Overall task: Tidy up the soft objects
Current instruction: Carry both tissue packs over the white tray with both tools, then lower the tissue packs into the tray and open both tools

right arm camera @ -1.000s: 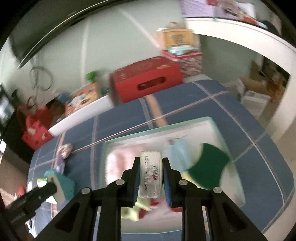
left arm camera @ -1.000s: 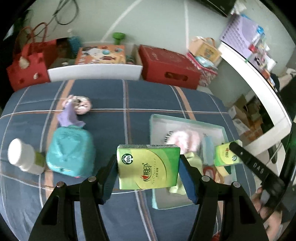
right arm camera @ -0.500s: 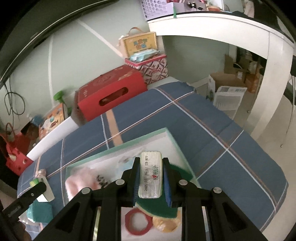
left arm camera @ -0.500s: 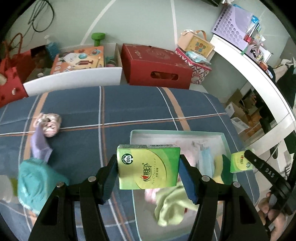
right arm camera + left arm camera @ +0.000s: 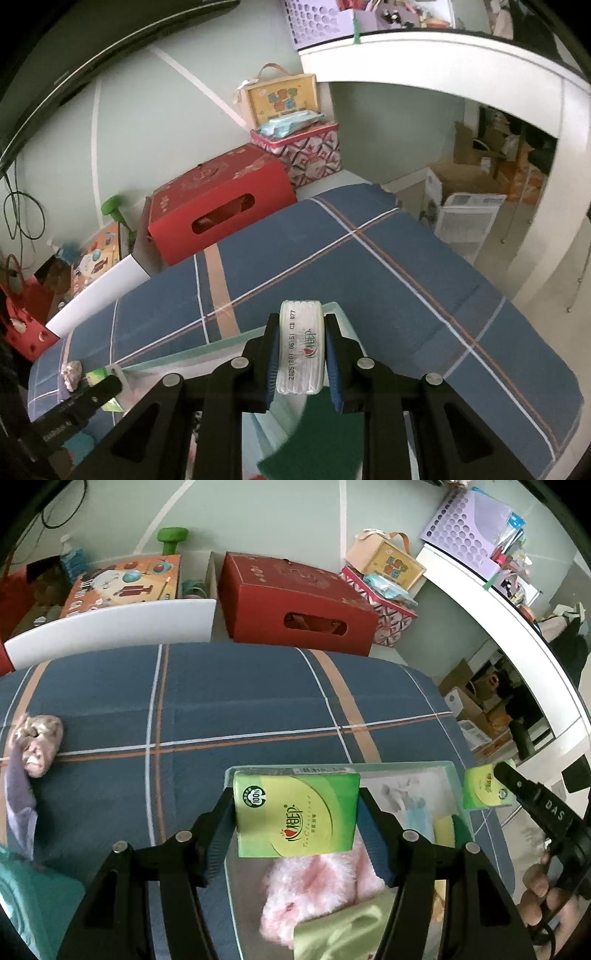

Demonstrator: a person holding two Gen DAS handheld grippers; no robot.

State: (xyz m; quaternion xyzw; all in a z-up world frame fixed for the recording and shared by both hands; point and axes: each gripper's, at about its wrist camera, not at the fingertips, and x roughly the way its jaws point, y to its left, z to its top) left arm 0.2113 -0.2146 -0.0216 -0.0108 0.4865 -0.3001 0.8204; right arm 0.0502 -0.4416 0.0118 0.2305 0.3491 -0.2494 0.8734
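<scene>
My left gripper (image 5: pixel 297 818) clamps a light, squashy tissue pack (image 5: pixel 295 814) across its width above the tray (image 5: pixel 406 766); my right gripper (image 5: pixel 300 352) pinches another pack (image 5: pixel 301 347) narrowly by its faces.

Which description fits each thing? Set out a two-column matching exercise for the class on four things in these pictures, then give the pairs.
Things
1. left gripper
2. right gripper
3. pink fluffy item
4. red box

Descriptions
A. lies in the tray
B. grips a tissue pack by its narrow sides
C. stands beyond the blue checked cloth
D. grips a green tissue pack across its width

Pairs: 1-D, 2-B, 3-A, 4-C
</scene>
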